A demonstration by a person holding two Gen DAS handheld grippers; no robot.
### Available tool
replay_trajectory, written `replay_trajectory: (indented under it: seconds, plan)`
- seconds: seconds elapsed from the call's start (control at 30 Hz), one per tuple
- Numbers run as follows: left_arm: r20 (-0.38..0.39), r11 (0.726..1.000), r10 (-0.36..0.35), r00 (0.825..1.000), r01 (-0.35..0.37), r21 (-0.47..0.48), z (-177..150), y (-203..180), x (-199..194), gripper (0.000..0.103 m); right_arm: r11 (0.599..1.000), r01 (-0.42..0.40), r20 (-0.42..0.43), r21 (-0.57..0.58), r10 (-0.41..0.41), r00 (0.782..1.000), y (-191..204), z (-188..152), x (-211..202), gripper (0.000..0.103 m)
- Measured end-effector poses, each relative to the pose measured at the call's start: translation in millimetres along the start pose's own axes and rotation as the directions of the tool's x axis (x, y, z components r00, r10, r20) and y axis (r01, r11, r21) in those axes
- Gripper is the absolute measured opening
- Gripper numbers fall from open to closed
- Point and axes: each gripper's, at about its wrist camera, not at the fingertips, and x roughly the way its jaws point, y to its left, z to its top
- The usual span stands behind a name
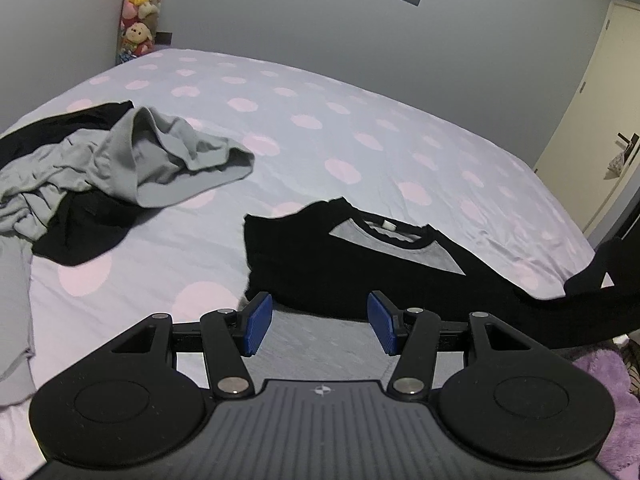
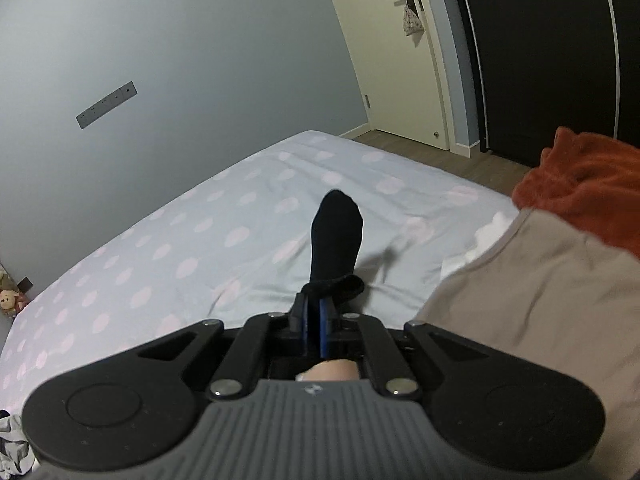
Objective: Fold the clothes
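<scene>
A black shirt with a grey chest panel (image 1: 340,264) lies flat on the dotted bed sheet (image 1: 320,120), its near hem under my left gripper (image 1: 320,312). That gripper hovers open, blue pads wide apart, with nothing between them. One long black sleeve (image 1: 600,292) stretches off to the right and rises from the bed. In the right wrist view, my right gripper (image 2: 314,304) is shut on the black sleeve end (image 2: 336,232), which juts forward over the sheet (image 2: 200,240).
A rumpled pile of grey and black clothes (image 1: 120,160) sits at the bed's left. Plush toys (image 1: 140,8) stand at the far corner. Beige cloth (image 2: 540,300) and orange cloth (image 2: 580,192) lie right of my right gripper. A door (image 2: 400,60) is beyond the bed.
</scene>
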Motion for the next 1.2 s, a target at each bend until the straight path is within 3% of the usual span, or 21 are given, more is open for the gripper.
replay_trajectory:
  seconds: [0.17, 0.37, 0.57, 0.77, 0.93, 1.2]
  plan:
    - [-0.001, 1.000, 0.003, 1.000, -0.003, 0.013, 8.7, 9.0, 0.7, 0.051, 0.997, -0.068, -0.020, -0.021, 0.068, 0.997, 25.9, 15.0, -9.7, 0.006]
    - [-0.002, 0.999, 0.019, 1.000, -0.019, 0.050, 19.0, 21.5, 4.1, 0.051, 0.968, -0.225, -0.040, -0.112, 0.222, 0.974, 109.4, 19.4, -23.3, 0.007]
    - [-0.027, 0.994, 0.032, 0.999, -0.029, 0.102, 24.7, 37.0, 14.2, 0.051, 0.902, -0.366, -0.091, -0.230, 0.354, 0.931, 212.7, 2.3, -29.2, 0.007]
    - [-0.030, 0.990, 0.054, 0.998, -0.050, 0.134, 27.4, 60.1, 25.4, 0.051, 0.802, -0.495, -0.159, -0.333, 0.470, 0.868, 315.3, -15.5, -34.3, 0.007]
    - [-0.018, 0.989, 0.071, 0.997, -0.068, 0.133, 26.6, 81.8, 37.5, 0.051, 0.741, -0.576, -0.254, -0.344, 0.518, 0.817, 375.7, -61.2, -12.6, 0.007]
    - [-0.043, 0.993, 0.043, 0.998, -0.038, 0.109, 17.2, 112.2, 63.7, 0.051, 0.644, -0.658, -0.457, -0.391, 0.485, 0.746, 445.6, -170.4, 52.2, 0.007]
